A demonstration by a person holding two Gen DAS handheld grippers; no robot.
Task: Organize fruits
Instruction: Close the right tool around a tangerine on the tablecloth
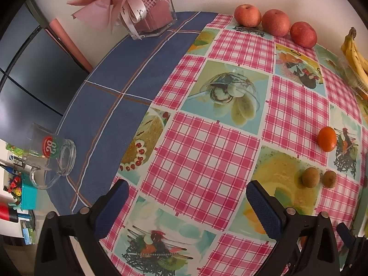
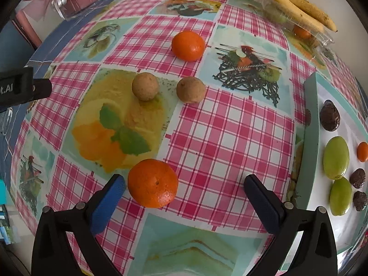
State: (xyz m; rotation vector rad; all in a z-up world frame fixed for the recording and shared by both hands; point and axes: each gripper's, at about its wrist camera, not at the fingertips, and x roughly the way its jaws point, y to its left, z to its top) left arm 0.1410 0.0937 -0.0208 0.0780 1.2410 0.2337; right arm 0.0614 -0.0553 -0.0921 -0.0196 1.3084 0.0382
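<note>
The right hand-held gripper [image 2: 184, 197] hovered low over the pink checked worktop [image 2: 230, 138], jaws spread wide and empty, a round orange tangerine [image 2: 153, 182] lying just inside its left finger. The left hand-held gripper [image 1: 187, 204] was likewise wide open, holding nothing.

Glossy plastic tablecloth [image 2: 230, 138], clear glass mug [image 1: 49, 154], matt rough kiwis [image 2: 145, 86]

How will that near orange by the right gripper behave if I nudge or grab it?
The near orange looks round and sits loose on the flat tablecloth, so a nudge would probably roll it. Its skin looks smooth and glossy, so the open right gripper should close centred or it may squirt sideways.
</note>
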